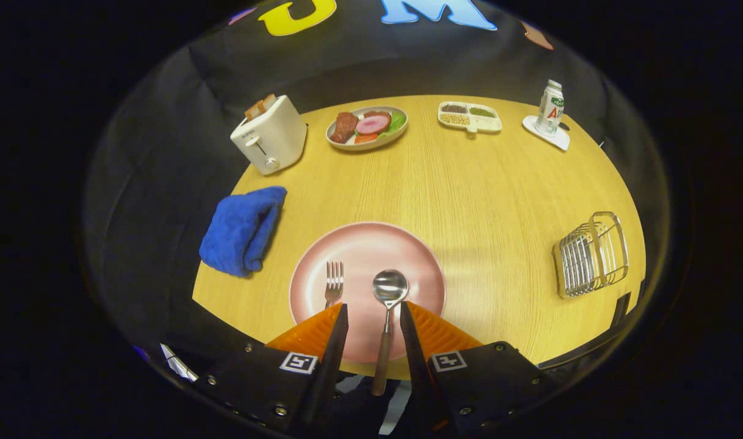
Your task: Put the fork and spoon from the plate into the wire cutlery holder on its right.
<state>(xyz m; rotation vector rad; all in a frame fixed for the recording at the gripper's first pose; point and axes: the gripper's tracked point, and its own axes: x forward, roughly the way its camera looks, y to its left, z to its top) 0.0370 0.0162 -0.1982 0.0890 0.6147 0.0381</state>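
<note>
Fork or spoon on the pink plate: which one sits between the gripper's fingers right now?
The spoon: its handle runs down the gap of the open gripper. The fork lies beside the left finger.

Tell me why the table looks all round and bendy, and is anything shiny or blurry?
In the gripper view, the fisheye lens bends the table into a dome shape. The spoon bowl glints with glare, lying between the open hand-held gripper fingers on the pink plate. The plate's far part looks paler under the light. The wire cutlery holder looks stretched, and nothing is badly blurred.
</note>
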